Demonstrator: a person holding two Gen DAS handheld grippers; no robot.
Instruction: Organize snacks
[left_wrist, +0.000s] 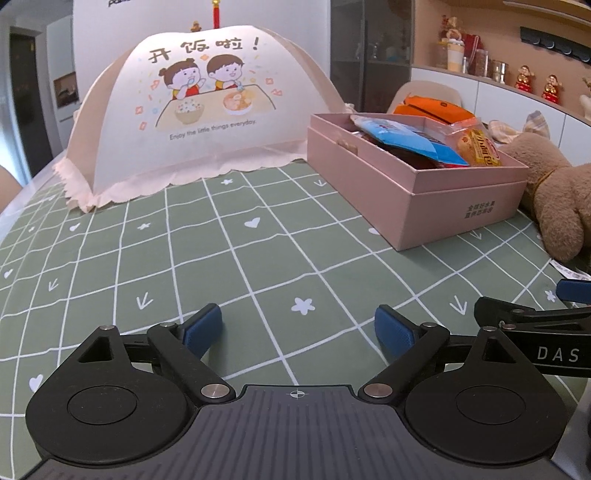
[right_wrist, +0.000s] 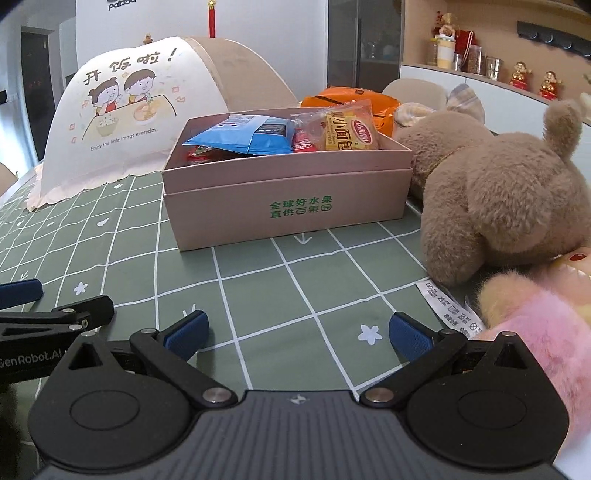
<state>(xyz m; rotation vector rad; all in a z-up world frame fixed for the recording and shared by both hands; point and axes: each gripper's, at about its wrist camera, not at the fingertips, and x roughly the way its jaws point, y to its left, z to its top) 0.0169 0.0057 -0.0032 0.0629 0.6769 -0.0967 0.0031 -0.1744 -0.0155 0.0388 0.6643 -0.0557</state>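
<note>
**Both grippers empty, snacks sit in pink box**

Left gripper (left_wrist: 298, 328): jaws spread wide, nothing between the blue pads, only green tablecloth (left_wrist: 229, 258) under them. Right gripper (right_wrist: 298, 334): also released, jaws wide apart, empty. The two sit side by side, low over the cloth; the right gripper's body at the right edge of the left view reads "DAS", the left gripper's body at the left edge of the right view reads "GenRobot.AI".

Tablecloth: green, white grid, with hearts, stars, arrows.

Pink box (right_wrist: 288, 206) sits open on the cloth ahead of both grippers, well apart from them. Green print on its front: "全球好水果 直供百果园". Inside: blue snack packet (right_wrist: 240, 138), yellow bread packet (right_wrist: 349, 134) reading "小面包", red packet (right_wrist: 303, 144) between them, more wrappers underneath, hard to tell. Orange bag (right_wrist: 384, 103) lies behind the box.

Brown plush toy (right_wrist: 495, 192) lies just right of the box, touching it or nearly. Pink plush (right_wrist: 535, 332) sits near the right gripper, white care label (right_wrist: 450, 306) beside it.

Mesh food cover (left_wrist: 199, 122) stands left of the box, printed "开饭啦!" and "Enjoy the little things everyday."
</note>
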